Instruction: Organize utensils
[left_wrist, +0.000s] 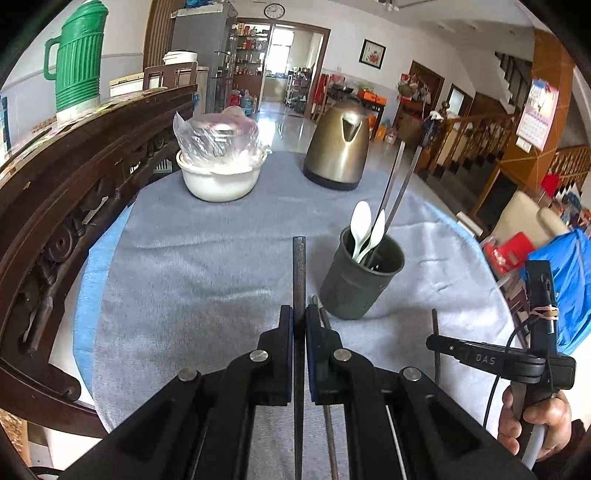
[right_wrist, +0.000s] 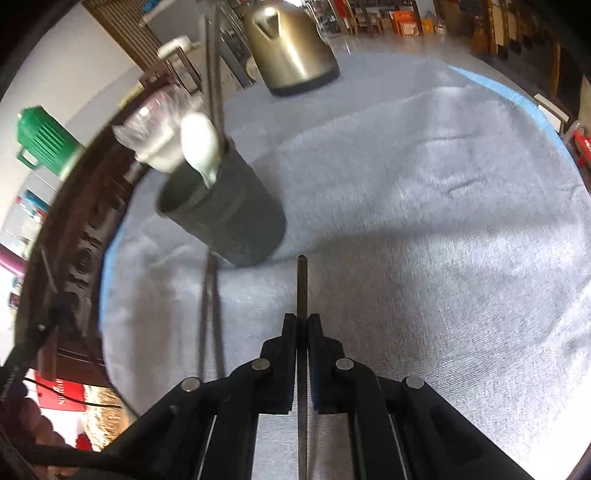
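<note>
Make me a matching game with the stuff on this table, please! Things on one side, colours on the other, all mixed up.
Things:
1. spoons
2. kettle
3. utensil cup
4. jug

Colours:
A. green
B. dark grey
C. white
D. bronze metal

Pairs: 1-C, 2-D, 3-B, 4-A

Two white spoons (left_wrist: 364, 229), five chopsticks (left_wrist: 299, 269)
</note>
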